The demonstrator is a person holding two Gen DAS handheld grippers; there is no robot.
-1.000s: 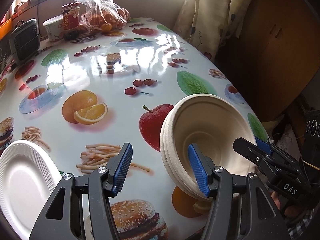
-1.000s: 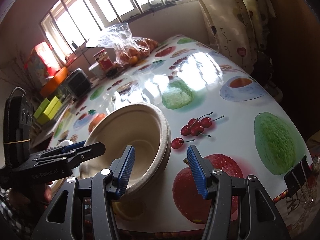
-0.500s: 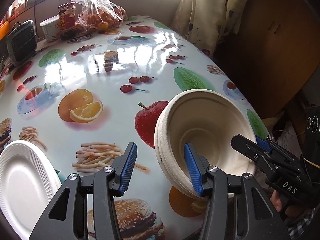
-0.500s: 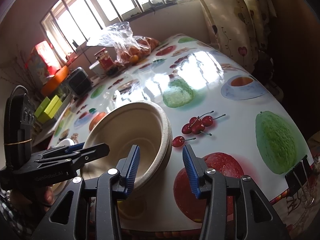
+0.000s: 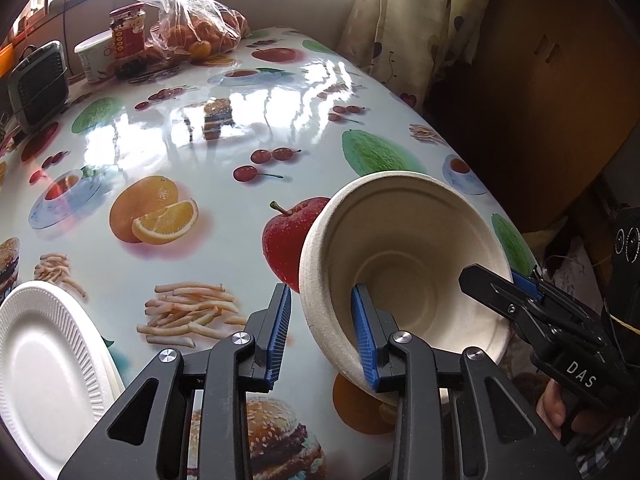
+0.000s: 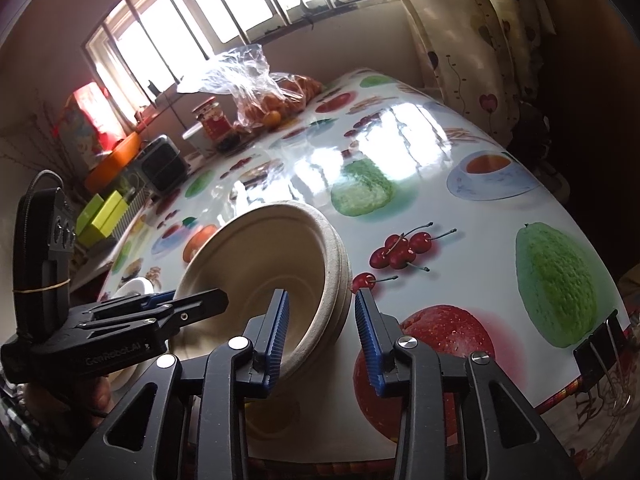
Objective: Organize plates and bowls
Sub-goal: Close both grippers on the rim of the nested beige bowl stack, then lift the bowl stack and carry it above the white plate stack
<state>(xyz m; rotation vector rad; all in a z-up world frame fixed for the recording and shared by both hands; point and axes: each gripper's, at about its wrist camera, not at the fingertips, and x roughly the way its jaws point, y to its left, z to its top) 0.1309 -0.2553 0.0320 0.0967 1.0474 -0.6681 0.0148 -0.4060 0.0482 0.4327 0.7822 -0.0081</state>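
Note:
A stack of beige paper bowls (image 5: 404,256) is tilted up off the fruit-print table near its front edge; it also shows in the right wrist view (image 6: 264,280). My left gripper (image 5: 322,336) straddles the stack's left rim, one blue pad inside, one outside, with a gap left. My right gripper (image 6: 320,330) straddles the right rim the same way, jaws partly closed, not clamped. A white foam plate (image 5: 44,364) lies at the front left.
A bag of oranges (image 5: 196,32), a red-labelled jar (image 5: 128,36), a white tub (image 5: 94,56) and a small black heater (image 5: 38,84) stand at the table's far end. A curtain (image 5: 404,28) and wooden cabinet (image 5: 552,80) are to the right. A binder clip (image 6: 600,344) grips the tablecloth edge.
Both grippers' jaws have narrowed around the bowl stack's rims. The stack has tilted up more steeply and sits closer to the left camera.

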